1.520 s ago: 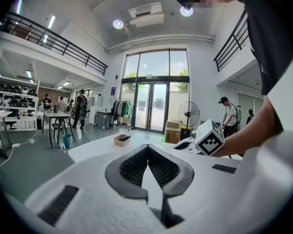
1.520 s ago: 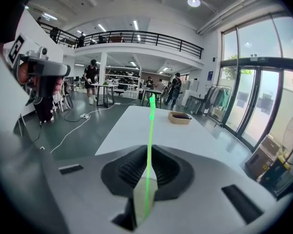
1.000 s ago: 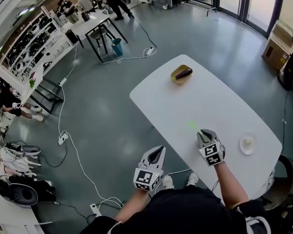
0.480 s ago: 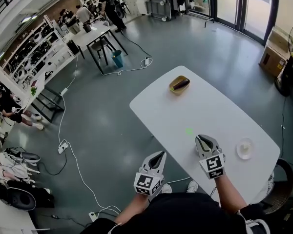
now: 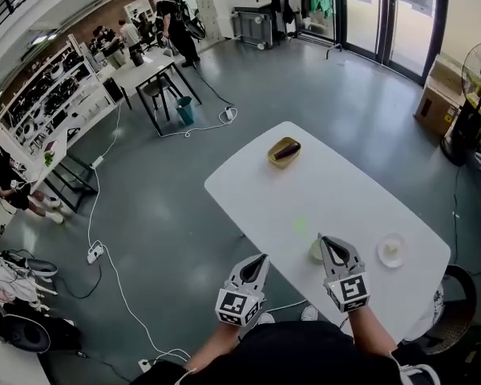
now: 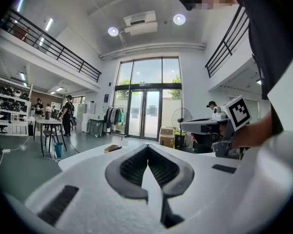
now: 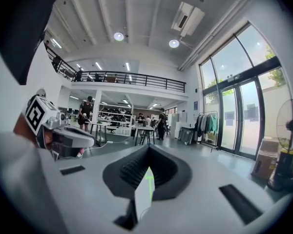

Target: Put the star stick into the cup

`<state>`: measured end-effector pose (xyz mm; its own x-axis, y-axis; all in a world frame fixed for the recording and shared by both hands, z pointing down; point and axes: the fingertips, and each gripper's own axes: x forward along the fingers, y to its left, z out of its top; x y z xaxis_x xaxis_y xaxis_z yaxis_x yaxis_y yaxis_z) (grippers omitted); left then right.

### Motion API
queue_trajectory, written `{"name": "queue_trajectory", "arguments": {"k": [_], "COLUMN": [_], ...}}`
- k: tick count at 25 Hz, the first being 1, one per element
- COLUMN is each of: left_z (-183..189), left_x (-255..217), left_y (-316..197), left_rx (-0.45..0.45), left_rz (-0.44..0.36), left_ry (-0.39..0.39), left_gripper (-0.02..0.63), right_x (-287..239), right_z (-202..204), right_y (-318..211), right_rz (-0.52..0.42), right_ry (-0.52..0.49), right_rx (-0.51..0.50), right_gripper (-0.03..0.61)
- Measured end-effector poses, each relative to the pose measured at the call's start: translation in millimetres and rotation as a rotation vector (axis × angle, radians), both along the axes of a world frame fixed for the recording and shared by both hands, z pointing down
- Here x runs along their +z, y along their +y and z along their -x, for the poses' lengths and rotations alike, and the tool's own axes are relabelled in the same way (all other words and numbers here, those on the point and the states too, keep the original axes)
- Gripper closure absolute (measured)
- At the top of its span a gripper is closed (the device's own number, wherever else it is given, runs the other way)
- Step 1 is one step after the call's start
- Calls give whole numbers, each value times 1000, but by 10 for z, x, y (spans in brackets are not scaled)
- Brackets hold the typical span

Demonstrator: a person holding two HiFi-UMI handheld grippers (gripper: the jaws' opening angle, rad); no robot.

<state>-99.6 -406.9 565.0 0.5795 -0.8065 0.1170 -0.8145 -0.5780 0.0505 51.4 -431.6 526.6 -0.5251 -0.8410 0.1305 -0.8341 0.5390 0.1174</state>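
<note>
**Both tongs clenched and empty, star stick lying on the table**

On my head view the star stick [image 5: 299, 224] is a small pale-green shape lying flat on the white table [image 5: 345, 187], at about 11 o'clock from the tip of the right gripper [image 5: 329, 244] and apart from it. The cup [image 5: 314, 250] stands just beside that tip at roughly 9 o'clock, partly hidden behind the gripper, with the stick near it at 11 o'clock.

My right gripper view shows its jaws pressed together with nothing gripped. Only a thin slit stays between them, and through it I see a sliver of white with a green streak.

The left gripper [image 5: 260, 261] hangs off the near edge of the table, over the grey floor. Its own view shows the jaws closed on nothing.

A small white dish [image 5: 391, 250] sits at 3 o'clock from the right gripper. A yellow bowl [image 5: 284, 151] holding something dark lies at the far end, near 12 o'clock.
</note>
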Motion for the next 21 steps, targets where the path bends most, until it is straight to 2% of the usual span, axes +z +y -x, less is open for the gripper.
{"name": "queue_trajectory", "arguments": {"k": [16,21], "left_z": [-65,-93], "left_x": [-70,-40], "left_y": [87,109], "left_rx": [9,8], "left_rz": [-17,-8], "left_ry": [-7,-15], "left_gripper": [603,603], "right_x": [-144,-132], "right_z": [119,81], "right_y": [88,61], "right_rz": [-48,-46], "right_ry": [16,-6], "right_rx": [-28,-23], "right_gripper": [575,575]}}
